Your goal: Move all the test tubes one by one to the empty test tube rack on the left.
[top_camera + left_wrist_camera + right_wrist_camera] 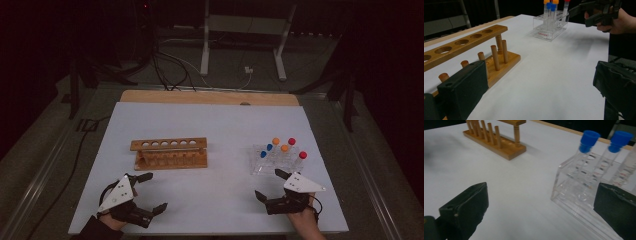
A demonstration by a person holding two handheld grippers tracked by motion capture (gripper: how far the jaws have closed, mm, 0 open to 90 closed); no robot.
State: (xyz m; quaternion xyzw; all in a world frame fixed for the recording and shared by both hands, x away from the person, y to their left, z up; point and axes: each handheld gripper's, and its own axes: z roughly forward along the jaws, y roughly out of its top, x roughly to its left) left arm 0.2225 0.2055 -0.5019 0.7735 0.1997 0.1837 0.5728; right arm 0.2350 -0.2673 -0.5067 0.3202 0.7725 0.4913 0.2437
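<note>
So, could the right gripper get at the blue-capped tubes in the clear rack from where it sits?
Probably yes. The right gripper sits open just in front of the clear rack, and the blue-capped tubes stand at its near side with nothing between them and the jaws.

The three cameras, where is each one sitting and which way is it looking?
High view: above the person's side, looking forward and down on the white table; both hands with the left gripper and right gripper show.
Left gripper view: rides low on the left gripper, facing across the table; its open black jaws and the other hand show.
Right gripper view: rides on the right gripper, facing the clear rack; its open jaws show.
Shared: the wooden rack and clear rack.
</note>
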